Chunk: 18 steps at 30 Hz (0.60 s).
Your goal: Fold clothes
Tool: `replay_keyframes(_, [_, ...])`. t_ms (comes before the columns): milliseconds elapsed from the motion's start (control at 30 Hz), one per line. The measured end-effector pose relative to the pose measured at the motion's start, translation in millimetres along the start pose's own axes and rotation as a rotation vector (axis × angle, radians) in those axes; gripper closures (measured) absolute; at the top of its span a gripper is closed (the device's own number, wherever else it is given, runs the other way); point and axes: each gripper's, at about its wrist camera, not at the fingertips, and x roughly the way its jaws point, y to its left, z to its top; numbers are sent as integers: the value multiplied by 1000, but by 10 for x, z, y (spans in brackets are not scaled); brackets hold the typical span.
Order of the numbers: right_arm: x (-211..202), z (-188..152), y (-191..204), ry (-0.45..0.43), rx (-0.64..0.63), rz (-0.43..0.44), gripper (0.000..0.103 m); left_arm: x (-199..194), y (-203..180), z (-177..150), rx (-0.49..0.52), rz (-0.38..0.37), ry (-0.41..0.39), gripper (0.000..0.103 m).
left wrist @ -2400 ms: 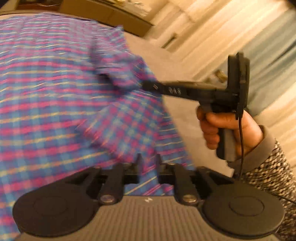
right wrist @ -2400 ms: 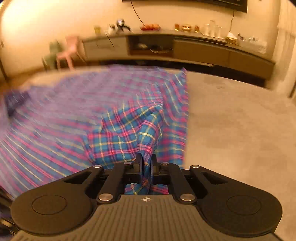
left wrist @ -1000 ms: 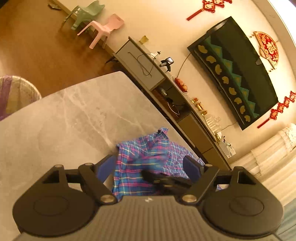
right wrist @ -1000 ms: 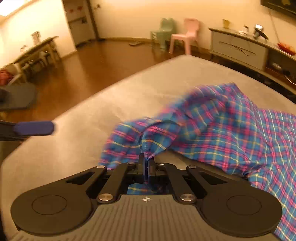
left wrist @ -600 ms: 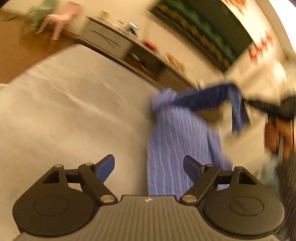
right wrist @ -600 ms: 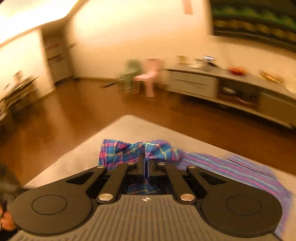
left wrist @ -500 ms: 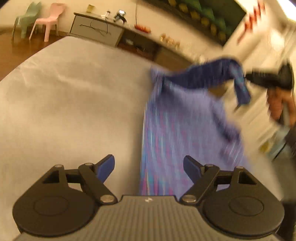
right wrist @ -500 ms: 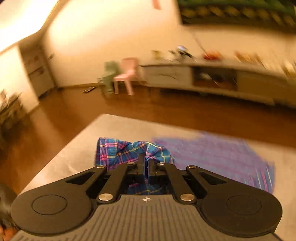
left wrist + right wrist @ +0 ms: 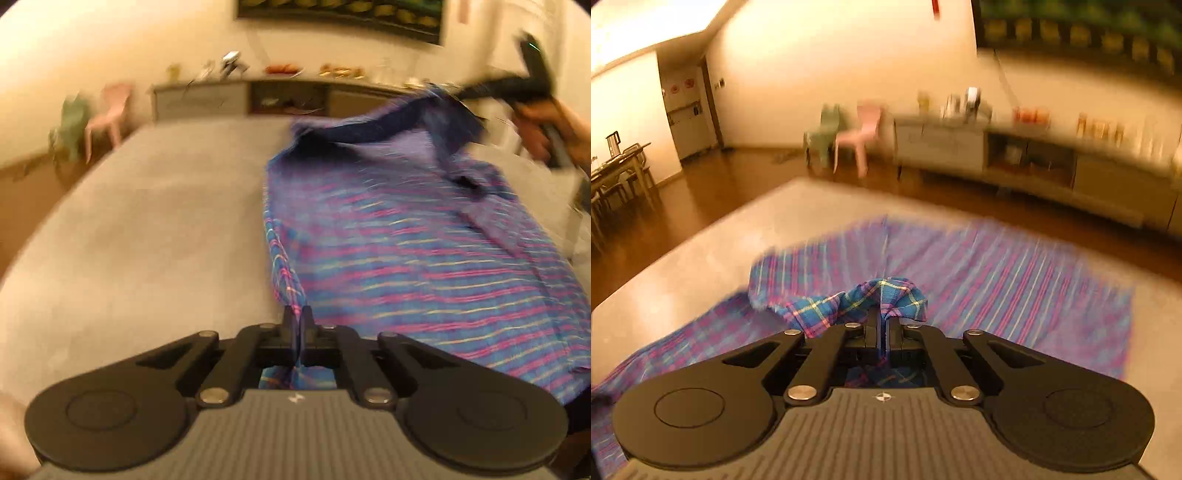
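A blue, pink and yellow plaid shirt lies spread on the grey table. My left gripper is shut on the shirt's near left edge, low over the table. My right gripper is shut on a bunched fold of the same shirt and holds it raised above the table. In the left wrist view the right gripper shows at the upper right, lifting the shirt's far corner. Both views are blurred.
A long sideboard with small items stands along the far wall. A pink chair and a green chair stand beside it. A dining table stands far left. Wooden floor surrounds the table.
My left gripper was open half a second ago and has shut on the shirt's near edge. My right gripper has stayed shut on the shirt and swung its fold over the table.
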Motion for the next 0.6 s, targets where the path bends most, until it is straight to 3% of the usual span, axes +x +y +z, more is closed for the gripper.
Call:
replay_keyframes(67, [-113,169,-39,-64,-52,-51,103,-94,-362,101,109,-30,-2,101])
replay_keyframes(167, [-344,238,-366,-99,-51,-178,103,38,-771,131,175,-128,66,99])
replay_keyframes(267, [-236,43,-572,-31,-40,-230,103,300,-1008,35,214,-183,142,82])
replay_keyframes(333, [-146,-101,-699,20,-33,-259,103,383,-1019,-45,199,-183,175,80])
replay_keyframes(400, [-124,-264,-733,75,-35,-264,103,301,-954,-94,174,-230,172,70])
replay_keyframes(500, [49,-396,-746,117,-31,-276,103,31,-664,-57,99,-285,99,55])
replay_keyframes(600, [29,-381,-716,120,4,-272,103,-98,-373,44,-7,-297,41,48])
